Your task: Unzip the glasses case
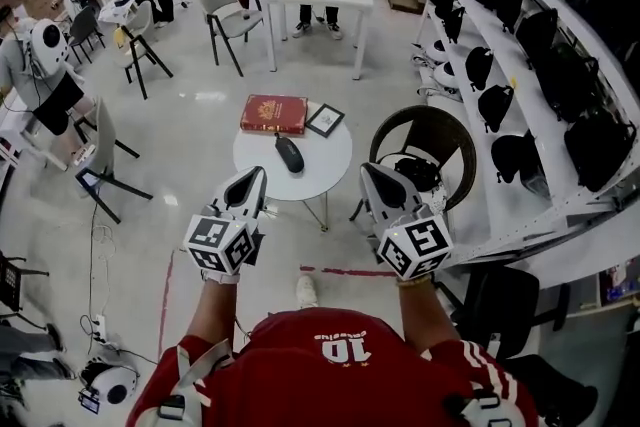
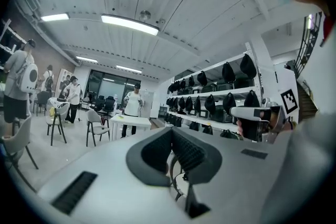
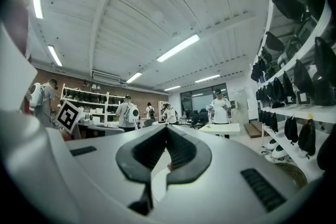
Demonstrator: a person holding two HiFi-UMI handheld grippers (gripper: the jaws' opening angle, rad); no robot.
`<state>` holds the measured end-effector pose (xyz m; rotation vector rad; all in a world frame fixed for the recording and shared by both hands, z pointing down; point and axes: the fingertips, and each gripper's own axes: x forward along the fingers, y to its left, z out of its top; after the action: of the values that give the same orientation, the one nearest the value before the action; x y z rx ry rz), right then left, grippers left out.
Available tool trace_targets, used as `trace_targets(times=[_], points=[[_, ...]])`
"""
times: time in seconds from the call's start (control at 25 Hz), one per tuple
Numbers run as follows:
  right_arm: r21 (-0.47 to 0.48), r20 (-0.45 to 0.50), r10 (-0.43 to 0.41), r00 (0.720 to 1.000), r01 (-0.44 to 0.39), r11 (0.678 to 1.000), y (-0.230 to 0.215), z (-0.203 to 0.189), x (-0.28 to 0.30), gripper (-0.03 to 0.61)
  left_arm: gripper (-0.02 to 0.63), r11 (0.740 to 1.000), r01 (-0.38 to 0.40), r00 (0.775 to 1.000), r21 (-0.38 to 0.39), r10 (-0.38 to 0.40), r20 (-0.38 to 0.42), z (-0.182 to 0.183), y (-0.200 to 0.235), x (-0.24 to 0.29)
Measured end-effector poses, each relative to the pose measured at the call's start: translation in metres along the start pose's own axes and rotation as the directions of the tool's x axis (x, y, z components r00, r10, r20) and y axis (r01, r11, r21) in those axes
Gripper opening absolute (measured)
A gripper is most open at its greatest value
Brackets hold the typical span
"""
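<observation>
Head view: long white shelves [image 1: 548, 140] of black bags fill the right side. Ahead sits a round white table [image 1: 325, 165], a dark round chair [image 1: 455, 140] just beside it. On the table lie a red box [image 1: 273, 114], a small picture frame [image 1: 325, 120] and the black glasses case [image 1: 289, 154]. Left gripper [image 1: 257, 177] and right gripper [image 1: 368, 171] hover short of it, jaws together, empty.

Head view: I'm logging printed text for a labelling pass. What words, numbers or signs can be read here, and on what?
"10": on the back of the red shirt, upside down in the picture.
Small print beside it: too small to read.
Cover of the red book: gold print, too blurred to read.
Cubes on left tongs and right tongs: square black-and-white markers, no words.
</observation>
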<state>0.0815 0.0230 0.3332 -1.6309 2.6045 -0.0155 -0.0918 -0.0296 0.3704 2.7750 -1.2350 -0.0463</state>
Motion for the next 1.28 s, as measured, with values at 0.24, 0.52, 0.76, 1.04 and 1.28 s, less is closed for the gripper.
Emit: trace_targets(times=[0.24, 0.52, 0.76, 1.04, 1.28], points=[[0.01, -0.014, -0.022, 1.0, 0.022, 1.0, -0.018, 0.001, 0.046, 0.015, 0.008, 1.0, 0.012, 1.0, 0.012, -0.011, -0.012, 0.004, 0.035, 0.039], [-0.005, -0.023, -0.039, 0.999, 0.039, 0.999, -0.033, -0.004, 0.092, 0.015, 0.008, 0.999, 0.03, 1.0, -0.027, -0.029, 0.011, 0.005, 0.076, 0.076], [-0.003, -0.013, -0.062, 0.998, 0.062, 0.998, -0.046, -0.009, 0.115, 0.015, 0.008, 0.999, 0.043, 0.999, -0.033, -0.043, 0.002, 0.0, 0.099, 0.101], [0.01, -0.022, -0.107, 0.994, 0.107, 0.994, -0.064, -0.018, 0.118, 0.015, 0.008, 0.997, 0.056, 0.998, -0.062, -0.058, -0.025, -0.017, 0.112, 0.123], [0.007, -0.059, -0.11, 0.992, 0.111, 0.994, -0.068, -0.034, 0.125, 0.015, 0.008, 0.996, 0.054, 0.997, -0.073, -0.058, -0.049, -0.032, 0.119, 0.132]])
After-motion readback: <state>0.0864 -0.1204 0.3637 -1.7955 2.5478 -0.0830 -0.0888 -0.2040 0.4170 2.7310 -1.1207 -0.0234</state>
